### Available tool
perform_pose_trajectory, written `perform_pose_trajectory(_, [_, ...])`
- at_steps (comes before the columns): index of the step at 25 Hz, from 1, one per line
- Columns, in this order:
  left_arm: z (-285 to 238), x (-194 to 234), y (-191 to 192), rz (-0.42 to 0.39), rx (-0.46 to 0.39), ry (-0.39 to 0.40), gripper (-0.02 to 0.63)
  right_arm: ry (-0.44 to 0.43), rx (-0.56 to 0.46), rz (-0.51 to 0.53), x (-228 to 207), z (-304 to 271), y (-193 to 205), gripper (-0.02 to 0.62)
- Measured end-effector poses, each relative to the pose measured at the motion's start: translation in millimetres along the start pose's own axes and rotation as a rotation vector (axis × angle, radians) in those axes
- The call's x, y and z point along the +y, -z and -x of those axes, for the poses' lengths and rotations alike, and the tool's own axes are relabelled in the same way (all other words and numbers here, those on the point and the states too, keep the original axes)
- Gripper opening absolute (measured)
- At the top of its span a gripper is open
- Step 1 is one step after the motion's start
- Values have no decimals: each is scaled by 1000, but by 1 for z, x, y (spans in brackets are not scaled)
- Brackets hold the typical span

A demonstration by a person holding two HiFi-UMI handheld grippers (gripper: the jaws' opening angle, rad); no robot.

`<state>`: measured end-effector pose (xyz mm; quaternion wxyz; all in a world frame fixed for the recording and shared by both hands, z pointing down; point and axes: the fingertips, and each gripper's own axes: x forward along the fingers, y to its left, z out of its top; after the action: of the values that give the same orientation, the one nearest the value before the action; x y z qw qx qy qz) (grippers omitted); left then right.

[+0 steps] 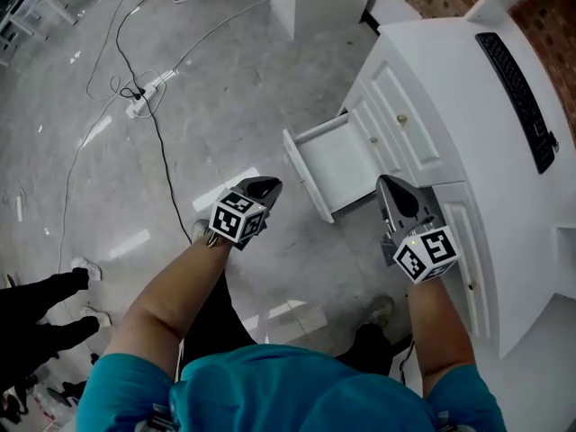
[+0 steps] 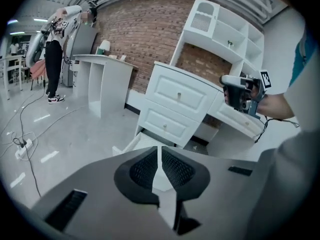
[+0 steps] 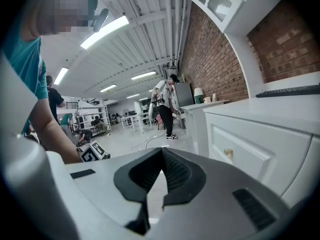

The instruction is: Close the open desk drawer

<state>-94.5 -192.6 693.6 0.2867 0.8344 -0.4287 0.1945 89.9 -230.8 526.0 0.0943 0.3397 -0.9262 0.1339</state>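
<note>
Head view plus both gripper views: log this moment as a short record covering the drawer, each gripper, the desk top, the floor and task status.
drawer: bottom drawer pulled out of the white desk, looks empty
left gripper: jaws together, holding nothing, over the floor, apart from the drawer
right gripper: jaws together, holding nothing, beside the drawer near the desk front
desk top: black keyboard
floor: cable and power strip
task status: drawer not yet closed

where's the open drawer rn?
Head view, centre: the open drawer sticks out of the white desk at its lower front, between the left gripper and the right gripper, touching neither.
</note>
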Motion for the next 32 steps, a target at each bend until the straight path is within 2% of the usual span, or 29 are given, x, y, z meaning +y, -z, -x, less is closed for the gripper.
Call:
perform_pose_trajectory(9, [-87,41,78,-78,92,5,29,22,11,-18,-32,-19,86,21])
perform_pose_trajectory(12, [-124,48,98,-103,108,16,29,15,31,7,-45,-28,116,21])
perform_pose_trajectory(18, [-173,58,135,-172,123,29,29,0,20,39,-51,-41,151,21])
perform_pose_trajectory(24, [-208,66,155,-178,119,21,29,-13,21,62,-49,-45,176,21])
perform_pose_trajectory(32, [-239,54,161,-198,119,54,29,36,25,31,-63,-47,199,21])
